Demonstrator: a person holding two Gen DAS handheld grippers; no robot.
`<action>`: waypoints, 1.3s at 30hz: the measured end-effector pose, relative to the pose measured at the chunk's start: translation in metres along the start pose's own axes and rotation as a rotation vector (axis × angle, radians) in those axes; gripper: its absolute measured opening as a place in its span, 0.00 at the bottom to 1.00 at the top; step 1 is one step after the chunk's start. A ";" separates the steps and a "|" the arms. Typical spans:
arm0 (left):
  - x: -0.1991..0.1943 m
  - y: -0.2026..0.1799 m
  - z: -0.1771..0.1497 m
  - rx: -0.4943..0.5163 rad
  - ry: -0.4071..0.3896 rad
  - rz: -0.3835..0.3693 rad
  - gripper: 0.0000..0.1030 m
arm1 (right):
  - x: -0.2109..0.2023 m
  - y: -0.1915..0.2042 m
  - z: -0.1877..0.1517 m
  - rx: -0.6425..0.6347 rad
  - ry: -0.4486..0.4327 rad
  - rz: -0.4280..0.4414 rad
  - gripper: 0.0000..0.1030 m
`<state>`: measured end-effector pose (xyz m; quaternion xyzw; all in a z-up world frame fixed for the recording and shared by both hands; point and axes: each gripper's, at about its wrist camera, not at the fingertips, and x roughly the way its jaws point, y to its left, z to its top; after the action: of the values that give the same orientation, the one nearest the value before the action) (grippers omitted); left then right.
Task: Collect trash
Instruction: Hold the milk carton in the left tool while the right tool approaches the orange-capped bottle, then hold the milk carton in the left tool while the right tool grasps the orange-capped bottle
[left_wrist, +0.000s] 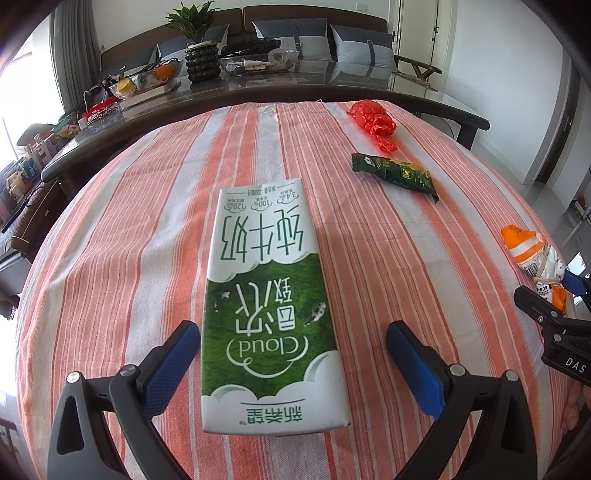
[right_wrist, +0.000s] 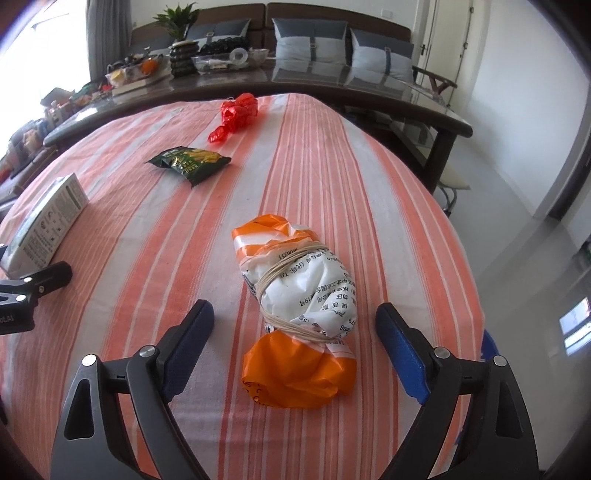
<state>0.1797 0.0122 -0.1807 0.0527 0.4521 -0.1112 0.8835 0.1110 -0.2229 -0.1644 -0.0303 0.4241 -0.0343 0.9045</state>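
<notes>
A green and white milk carton (left_wrist: 266, 306) lies flat on the striped tablecloth (left_wrist: 110, 240). My left gripper (left_wrist: 291, 332) stands open around its near half, blue pads clear of both sides. In the right wrist view, an orange and white bag bundle (right_wrist: 299, 314) tied with string lies between the wide-open jaws of my right gripper (right_wrist: 295, 317); the pads do not touch it. Farther back lie a dark green snack wrapper (right_wrist: 190, 162) and a crumpled red wrapper (right_wrist: 236, 114). The carton (right_wrist: 48, 225) shows at the left edge of that view.
The striped cloth (right_wrist: 369, 192) covers a table whose right edge drops to a pale floor (right_wrist: 517, 236). Behind it a dark glass-topped table (right_wrist: 332, 81) carries bowls, a potted plant (right_wrist: 177, 26) and clutter. A sofa with grey cushions (right_wrist: 310, 37) lines the back wall.
</notes>
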 end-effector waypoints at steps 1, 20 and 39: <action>0.000 0.000 0.000 0.000 0.000 0.000 1.00 | 0.000 0.001 0.000 0.000 0.000 0.001 0.87; 0.000 0.000 0.000 0.000 0.000 0.000 1.00 | 0.000 -0.001 0.000 0.003 0.001 0.001 0.88; 0.000 0.000 0.000 0.000 0.000 0.000 1.00 | 0.000 -0.002 0.000 0.004 0.002 0.002 0.88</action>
<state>0.1799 0.0121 -0.1807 0.0528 0.4520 -0.1110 0.8835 0.1110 -0.2248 -0.1642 -0.0281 0.4247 -0.0341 0.9042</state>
